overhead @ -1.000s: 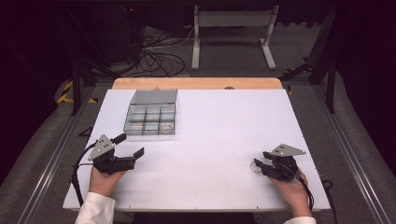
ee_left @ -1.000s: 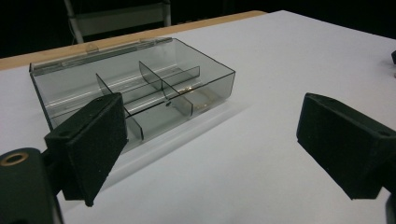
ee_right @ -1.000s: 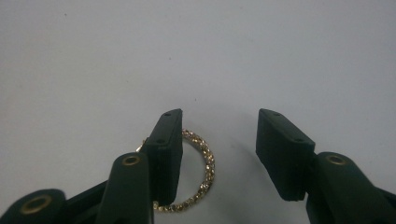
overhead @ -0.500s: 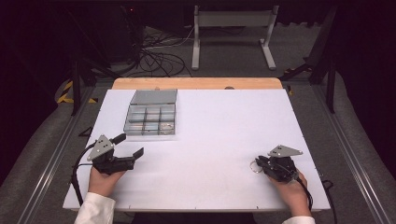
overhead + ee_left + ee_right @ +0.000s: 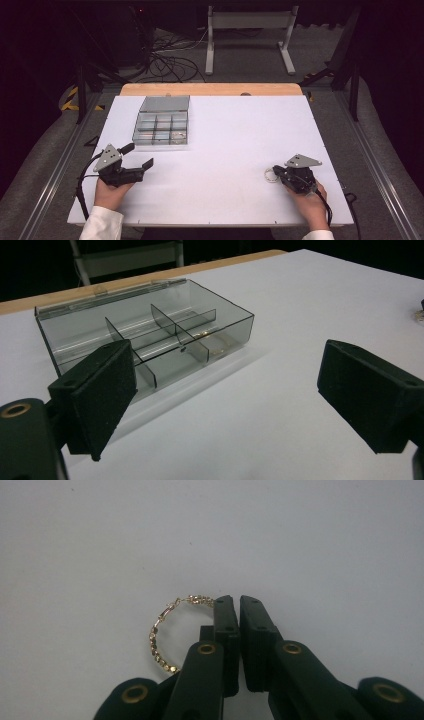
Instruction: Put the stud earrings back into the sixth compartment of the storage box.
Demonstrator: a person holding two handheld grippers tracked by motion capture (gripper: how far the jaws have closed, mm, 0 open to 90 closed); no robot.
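Observation:
A gold beaded hoop [image 5: 159, 639] lies on the white table [image 5: 230, 135] near its front right. My right gripper [image 5: 239, 602] points down at it. Its jaws have just been closing and now stand together, with the hoop's right side running in behind the left jaw, pinched at the tips. From above, the hoop [image 5: 270, 175] sticks out left of that gripper [image 5: 276, 173]. My left gripper [image 5: 138, 155] rests at the front left, held by a hand, jaws wide apart with nothing between them [image 5: 225, 390].
A clear grey compartment box [image 5: 162, 127] with its lid folded back sits at the back left; in the left gripper view the box [image 5: 220, 335] holds a small gold item [image 5: 216, 347] in one compartment. A wooden strip [image 5: 210, 89] edges the table's far side.
The right gripper's jaws have closed from apart to together at the hoop. Both hands have kept their places, and the left gripper is unchanged.

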